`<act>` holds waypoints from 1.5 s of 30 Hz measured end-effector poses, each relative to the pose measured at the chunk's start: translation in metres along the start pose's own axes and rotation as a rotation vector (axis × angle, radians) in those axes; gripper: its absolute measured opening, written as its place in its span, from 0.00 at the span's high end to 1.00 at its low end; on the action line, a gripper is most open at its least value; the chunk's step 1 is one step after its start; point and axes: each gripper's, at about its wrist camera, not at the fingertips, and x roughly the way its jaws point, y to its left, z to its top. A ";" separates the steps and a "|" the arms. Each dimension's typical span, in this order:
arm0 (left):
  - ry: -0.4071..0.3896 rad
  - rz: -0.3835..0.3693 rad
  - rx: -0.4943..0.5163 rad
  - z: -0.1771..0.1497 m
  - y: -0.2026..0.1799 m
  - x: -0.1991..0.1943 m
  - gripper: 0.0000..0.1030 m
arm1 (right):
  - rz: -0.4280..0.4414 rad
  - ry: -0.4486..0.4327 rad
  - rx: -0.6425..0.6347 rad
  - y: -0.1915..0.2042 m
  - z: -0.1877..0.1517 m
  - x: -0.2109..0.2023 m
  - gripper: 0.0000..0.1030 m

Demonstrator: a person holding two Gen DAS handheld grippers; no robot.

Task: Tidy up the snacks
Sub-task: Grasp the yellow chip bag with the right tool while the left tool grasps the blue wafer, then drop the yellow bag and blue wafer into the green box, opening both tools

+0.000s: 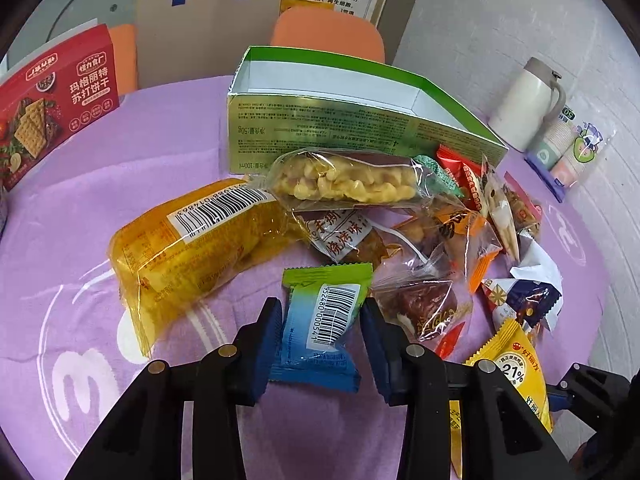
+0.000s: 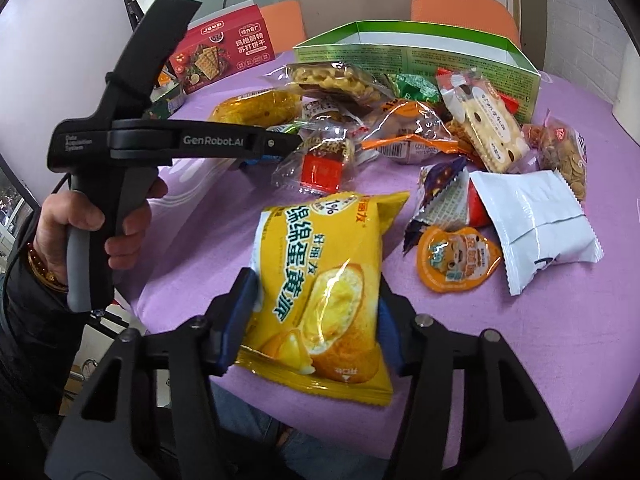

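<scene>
My left gripper (image 1: pixel 322 322) is shut on a small blue-green snack packet (image 1: pixel 320 324) with a barcode, just above the purple tablecloth. My right gripper (image 2: pixel 316 308) is shut on a yellow egg-yolk pie packet (image 2: pixel 320 280), which also shows at the lower right of the left wrist view (image 1: pixel 516 372). A pile of mixed snack packets (image 1: pixel 420 224) lies ahead of both. An open green box (image 1: pixel 360 120) stands behind the pile; it also shows in the right wrist view (image 2: pixel 420 56). The left gripper body (image 2: pixel 180 140) reaches toward the pile.
A long yellow packet (image 1: pixel 192 248) lies left of the pile. A red cracker box (image 1: pixel 56 108) stands at the far left. A white jug (image 1: pixel 524 104) and paper cups (image 1: pixel 568 148) sit far right. A white packet (image 2: pixel 532 220) and orange jelly cup (image 2: pixel 456 260) lie right. Orange chairs (image 1: pixel 328 36) stand behind.
</scene>
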 end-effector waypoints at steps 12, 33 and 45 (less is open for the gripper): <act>-0.040 -0.026 -0.013 -0.015 -0.008 -0.034 0.72 | 0.012 -0.057 -0.004 -0.002 0.006 -0.026 0.62; -0.196 -0.045 0.018 0.133 -0.040 -0.053 0.72 | -0.089 -0.268 0.151 -0.110 0.181 -0.028 0.62; -0.085 0.014 0.003 0.169 -0.024 0.028 0.70 | -0.099 -0.153 0.226 -0.157 0.204 0.043 0.60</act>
